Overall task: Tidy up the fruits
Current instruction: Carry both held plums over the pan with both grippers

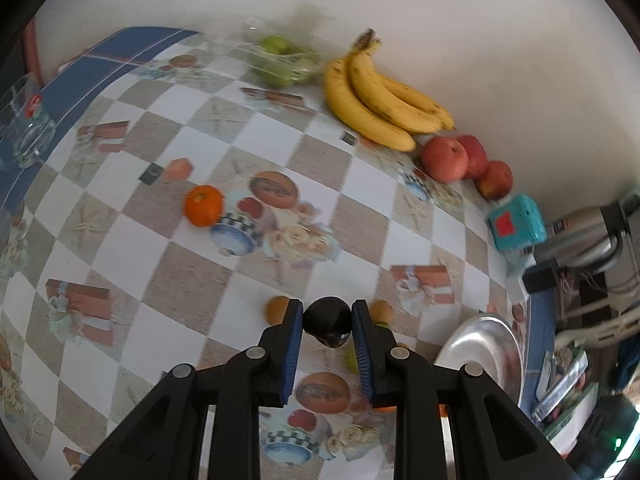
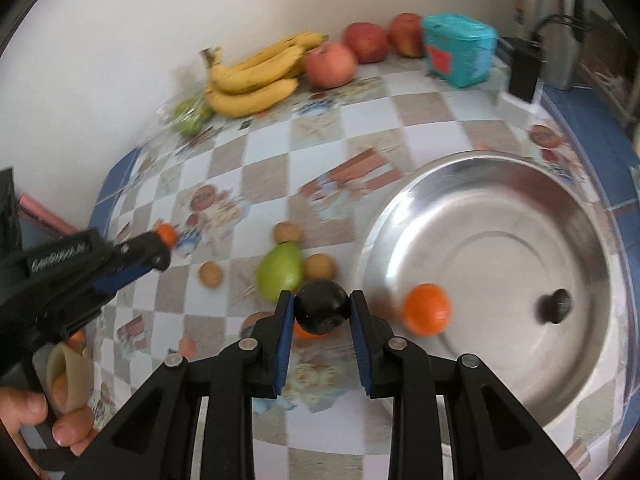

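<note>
A dark plum (image 1: pixel 327 322) sits between the blue pads of my left gripper (image 1: pixel 327 315), which is shut on it above the checkered tablecloth. My right gripper (image 2: pixel 321 304) is shut on a second dark plum (image 2: pixel 321 309), held just left of the steel bowl (image 2: pixel 520 184). Inside the bowl lie an orange (image 2: pixel 426 309) and another dark plum (image 2: pixel 555 306). A green pear (image 2: pixel 280 270) and three small brown fruits (image 2: pixel 319 266) lie on the cloth beyond the right gripper. One orange (image 1: pixel 203 205) rests alone mid-table. The left gripper (image 2: pixel 158 250) shows from the side at the left.
Bananas (image 1: pixel 384 96), red apples (image 1: pixel 444 158) and a bag of green fruit (image 1: pixel 286 58) line the wall. A teal box (image 1: pixel 516 222) stands at the table's end, a glass (image 1: pixel 28 128) at the far left. A hand (image 2: pixel 28 408) grips the left handle.
</note>
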Available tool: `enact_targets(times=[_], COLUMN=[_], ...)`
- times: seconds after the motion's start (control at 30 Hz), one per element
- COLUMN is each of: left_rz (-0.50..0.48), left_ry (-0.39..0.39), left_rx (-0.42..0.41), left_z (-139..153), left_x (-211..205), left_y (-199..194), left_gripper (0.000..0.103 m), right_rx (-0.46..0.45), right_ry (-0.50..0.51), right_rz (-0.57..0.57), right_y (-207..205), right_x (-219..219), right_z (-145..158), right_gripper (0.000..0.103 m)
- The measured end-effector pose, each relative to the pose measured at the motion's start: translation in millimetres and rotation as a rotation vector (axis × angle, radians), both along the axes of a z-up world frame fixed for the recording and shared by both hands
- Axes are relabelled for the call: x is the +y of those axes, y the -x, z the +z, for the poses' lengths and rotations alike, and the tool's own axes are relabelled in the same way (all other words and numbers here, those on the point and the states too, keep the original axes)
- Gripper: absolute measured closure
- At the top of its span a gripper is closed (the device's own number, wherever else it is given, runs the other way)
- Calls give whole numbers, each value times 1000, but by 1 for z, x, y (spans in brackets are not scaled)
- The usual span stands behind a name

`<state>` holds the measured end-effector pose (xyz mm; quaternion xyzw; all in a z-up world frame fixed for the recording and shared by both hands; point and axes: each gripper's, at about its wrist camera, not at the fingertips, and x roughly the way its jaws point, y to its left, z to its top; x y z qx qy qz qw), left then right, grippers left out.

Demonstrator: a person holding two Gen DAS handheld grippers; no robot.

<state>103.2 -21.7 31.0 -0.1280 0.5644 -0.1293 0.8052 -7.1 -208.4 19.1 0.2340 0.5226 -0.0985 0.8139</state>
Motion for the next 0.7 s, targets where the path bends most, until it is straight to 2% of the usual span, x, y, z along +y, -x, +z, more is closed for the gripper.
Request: enact_targets(times=[0.43, 0.7], left_rz=[-261, -427], left_ry=[-1, -54], left_rx=[13, 27], left_z=[-2, -14], left_x=[-84, -137], left_y=[42, 79], left_gripper=[77, 76], right_rx=[1, -19], right_ry=[3, -4], right_rz=[-268, -325], right_y=[41, 55], right_x=[-87, -108], right_z=[6, 12], right_gripper=[74, 74])
